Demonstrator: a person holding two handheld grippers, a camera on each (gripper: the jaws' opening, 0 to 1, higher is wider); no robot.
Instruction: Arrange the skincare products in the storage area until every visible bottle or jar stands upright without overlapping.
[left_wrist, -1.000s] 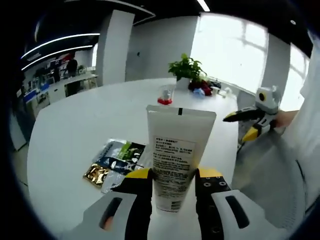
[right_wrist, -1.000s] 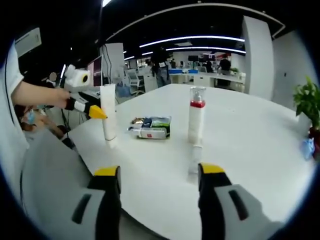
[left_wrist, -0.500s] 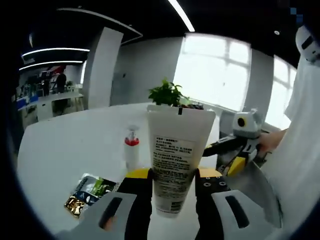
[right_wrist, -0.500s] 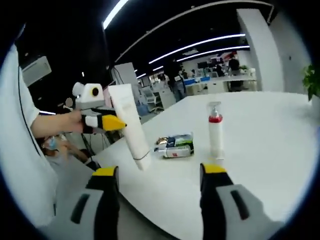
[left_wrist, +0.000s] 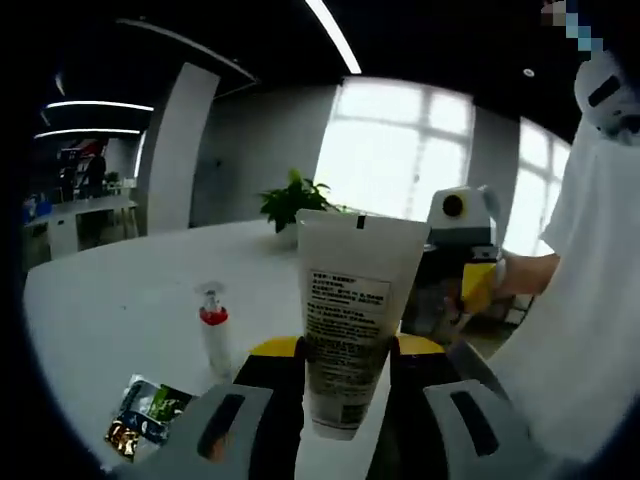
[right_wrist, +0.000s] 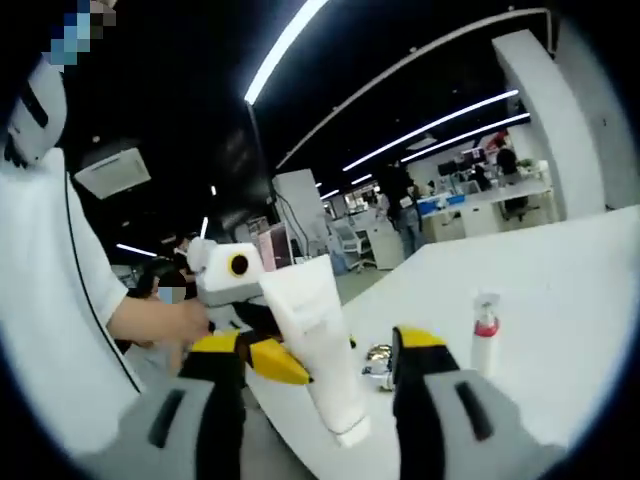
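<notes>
Left gripper (left_wrist: 345, 350) still pinches the white tube (left_wrist: 352, 320), now lifted higher off the white table (left_wrist: 120, 300) and nearer the right gripper (right_wrist: 320, 345), whose jaws stand spread. Pump bottle (left_wrist: 213, 335) stands upright beside the sachets (left_wrist: 140, 420).

Your tube (left_wrist: 349, 330) is white, with a block of small dark print and one short black mark at its flat end. Your left gripper (left_wrist: 345, 380) has yellow jaw tips on grey bodies, and your right gripper (right_wrist: 320, 375) has the same colours. The pump bottle (left_wrist: 214, 340) is white with a red collar. The sachets (left_wrist: 140, 425) are gold, green and dark. The table (left_wrist: 120, 290) is plain white.
</notes>
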